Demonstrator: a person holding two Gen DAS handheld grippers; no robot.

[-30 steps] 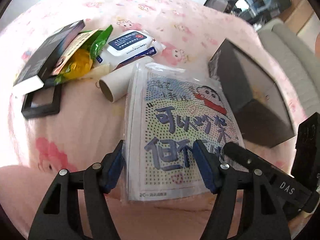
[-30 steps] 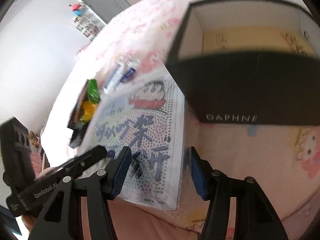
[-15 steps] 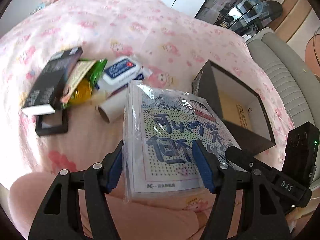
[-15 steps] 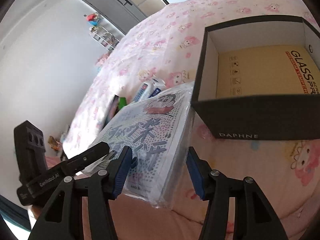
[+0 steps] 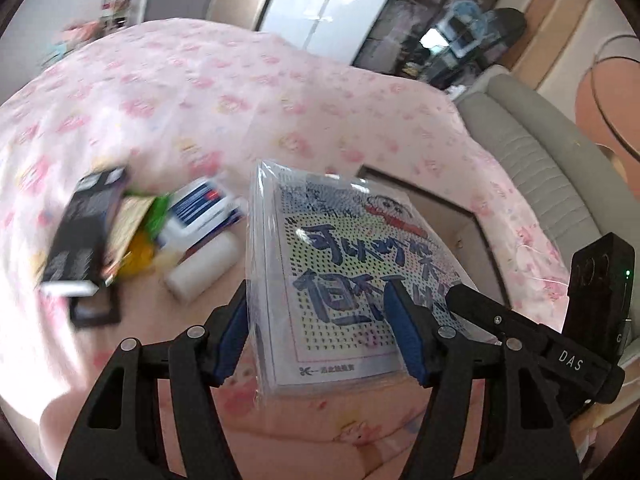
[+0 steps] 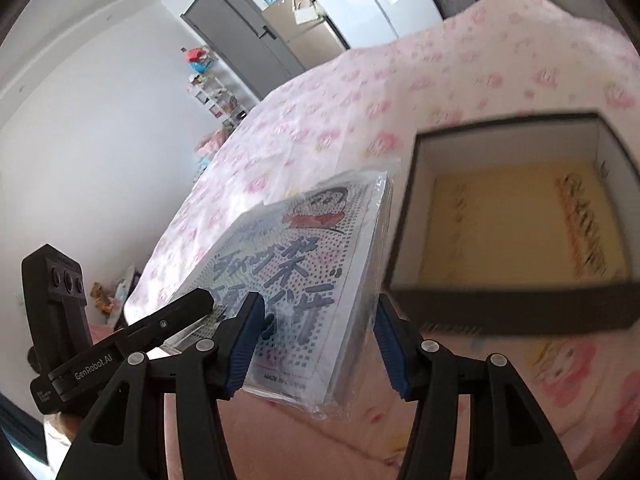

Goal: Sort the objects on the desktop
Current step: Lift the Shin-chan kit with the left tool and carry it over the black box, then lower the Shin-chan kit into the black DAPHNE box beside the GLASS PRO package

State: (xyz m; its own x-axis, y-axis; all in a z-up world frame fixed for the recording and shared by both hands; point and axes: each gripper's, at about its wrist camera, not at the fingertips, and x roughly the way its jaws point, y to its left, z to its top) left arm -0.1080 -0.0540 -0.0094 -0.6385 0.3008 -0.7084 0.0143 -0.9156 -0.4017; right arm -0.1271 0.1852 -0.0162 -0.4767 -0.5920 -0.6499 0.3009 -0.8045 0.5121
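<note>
The pile left of the book is smeared by motion in the left wrist view: a dark flat box [image 5: 86, 226], a green and yellow packet [image 5: 148, 226], a pack of wipes [image 5: 200, 210] and a white roll [image 5: 202, 264] can be made out, but no lettering. The open black box [image 6: 516, 308] is largely hidden behind the book in that view; the right wrist view shows its inside, where the print on the yellow card [image 6: 524, 232] on its floor is too blurred to read. The book's near corners are covered by the fingers.

The plastic-wrapped book [image 5: 344, 280] with a cartoon cover is held in the air above the pink bed cover [image 5: 192, 92], just left of the black box. The left gripper [image 5: 320, 332] has its fingers set at a middling width, one blue pad on the book's left edge, the other on the cover. The right gripper [image 6: 316, 340] likewise clamps the book's right side, one pad on the cover, one at the right edge.

Compared with a second ago, the book has come up off the bed, and more of the room beyond shows. The black box's inside, then partly hidden by its wall, is now open to the right wrist view.
</note>
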